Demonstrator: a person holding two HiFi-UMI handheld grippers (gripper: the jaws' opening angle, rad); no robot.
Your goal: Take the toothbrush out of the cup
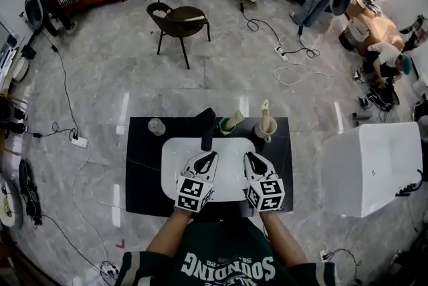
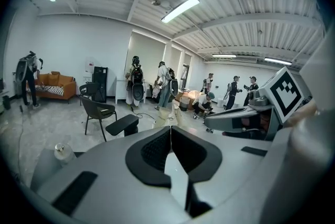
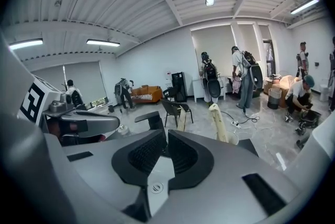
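Directly below the head camera stands a black table (image 1: pixel 140 171) with a white basin (image 1: pixel 229 176) set into its middle. Both grippers hang over that basin, side by side and pointing towards the table's far edge. The left gripper (image 1: pixel 211 156) has its jaws pressed together with nothing between them, as its own view shows (image 2: pixel 170 131). The right gripper (image 1: pixel 249 158) is likewise clenched and empty, its dark pads meeting at the tip (image 3: pixel 162 136). Beyond them a black faucet (image 1: pixel 208 129) rises at the far rim of the basin, slightly nearer the left gripper. To the right of the faucet sits a greenish cup (image 1: pixel 229 124) holding a slanted pale item that cannot be identified. Farther right is a pale cup (image 1: pixel 266 132), and the toothbrush (image 1: pixel 265 111) stands upright in it, cream-coloured and reaching well above the rim. From the right gripper view the toothbrush (image 3: pixel 219 121) and its cup (image 3: pixel 234 138) lie ahead of the closed jaws and off to their right, clearly apart from them and touching neither pad. A small clear jar (image 1: pixel 156 126) sits near the table's far left corner.
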